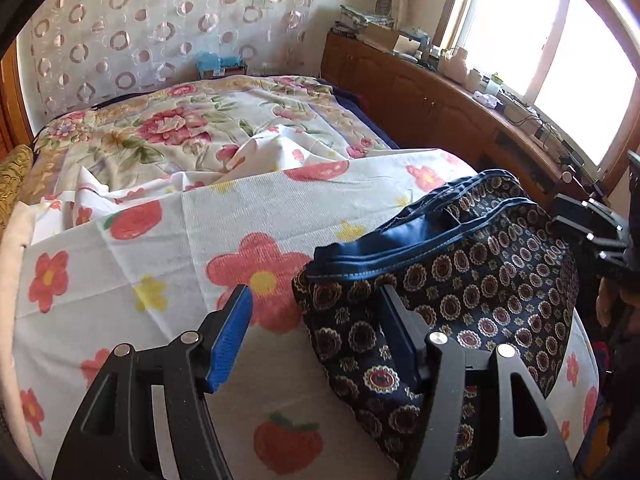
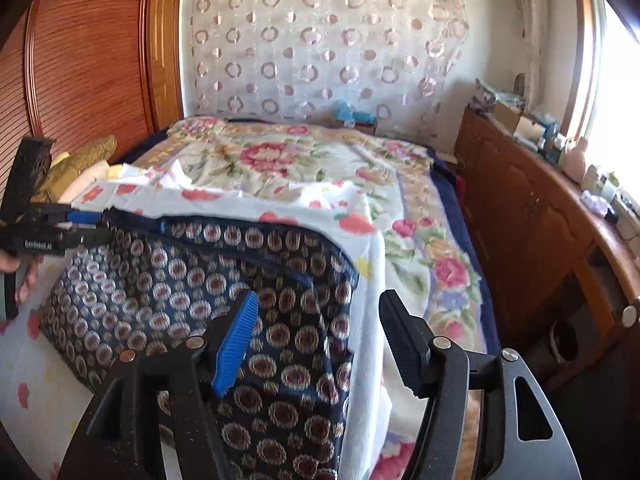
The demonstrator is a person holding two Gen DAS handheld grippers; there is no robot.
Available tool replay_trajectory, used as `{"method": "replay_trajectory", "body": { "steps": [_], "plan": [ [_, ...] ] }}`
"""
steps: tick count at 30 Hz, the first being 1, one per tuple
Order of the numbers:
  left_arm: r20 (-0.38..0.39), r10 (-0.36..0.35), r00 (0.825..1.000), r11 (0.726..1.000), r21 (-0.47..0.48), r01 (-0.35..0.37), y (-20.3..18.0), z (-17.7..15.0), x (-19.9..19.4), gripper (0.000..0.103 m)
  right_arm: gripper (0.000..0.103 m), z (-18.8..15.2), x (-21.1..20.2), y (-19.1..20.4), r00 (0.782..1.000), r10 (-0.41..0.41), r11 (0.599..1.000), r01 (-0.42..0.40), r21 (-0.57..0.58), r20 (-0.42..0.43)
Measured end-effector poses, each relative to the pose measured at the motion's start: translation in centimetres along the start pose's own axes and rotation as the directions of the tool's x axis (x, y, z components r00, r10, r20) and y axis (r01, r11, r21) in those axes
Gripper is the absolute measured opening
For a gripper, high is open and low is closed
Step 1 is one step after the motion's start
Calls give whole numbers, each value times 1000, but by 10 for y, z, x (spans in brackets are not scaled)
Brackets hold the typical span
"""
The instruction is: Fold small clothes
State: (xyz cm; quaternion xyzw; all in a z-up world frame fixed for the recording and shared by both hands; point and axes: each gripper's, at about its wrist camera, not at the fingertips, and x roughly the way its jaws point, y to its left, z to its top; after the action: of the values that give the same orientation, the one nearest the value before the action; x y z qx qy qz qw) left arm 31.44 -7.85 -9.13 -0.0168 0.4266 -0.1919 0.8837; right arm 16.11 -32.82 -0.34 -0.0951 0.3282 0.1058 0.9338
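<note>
A small dark navy garment with round medallion print and a blue waistband (image 1: 460, 280) lies on a white flowered cloth (image 1: 160, 264) on the bed. My left gripper (image 1: 316, 304) is open, its jaws astride the garment's left edge, low over the cloth. My right gripper (image 2: 316, 312) is open over the garment's right edge (image 2: 280, 344). In the right wrist view the left gripper (image 2: 86, 226) sits at the garment's far left corner. In the left wrist view the right gripper (image 1: 588, 224) shows at the garment's right side.
A floral bedspread (image 1: 192, 128) covers the bed beyond the cloth. A wooden cabinet (image 2: 532, 216) with clutter on top runs along the right under a bright window. A wooden wardrobe (image 2: 88, 64) stands left. A curtain with rings (image 2: 320, 40) hangs behind.
</note>
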Motion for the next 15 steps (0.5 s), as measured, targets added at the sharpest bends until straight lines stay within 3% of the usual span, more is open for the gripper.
{"method": "replay_trajectory", "body": {
  "steps": [3,12,15],
  "plan": [
    [-16,-14,1000,1000,-14,14,2,0,5,65,65,-6,11,-4,999,-4,1000,5,15,-48],
    [-24,-30,999,999,-25,30,1,-1,7,65,65,10,42,-29,976,164,980,-146,133,-143],
    [-22,-67,998,997,-32,66,0,1,6,53,64,14,41,-32,973,182,979,-166,119,-139]
  ]
}}
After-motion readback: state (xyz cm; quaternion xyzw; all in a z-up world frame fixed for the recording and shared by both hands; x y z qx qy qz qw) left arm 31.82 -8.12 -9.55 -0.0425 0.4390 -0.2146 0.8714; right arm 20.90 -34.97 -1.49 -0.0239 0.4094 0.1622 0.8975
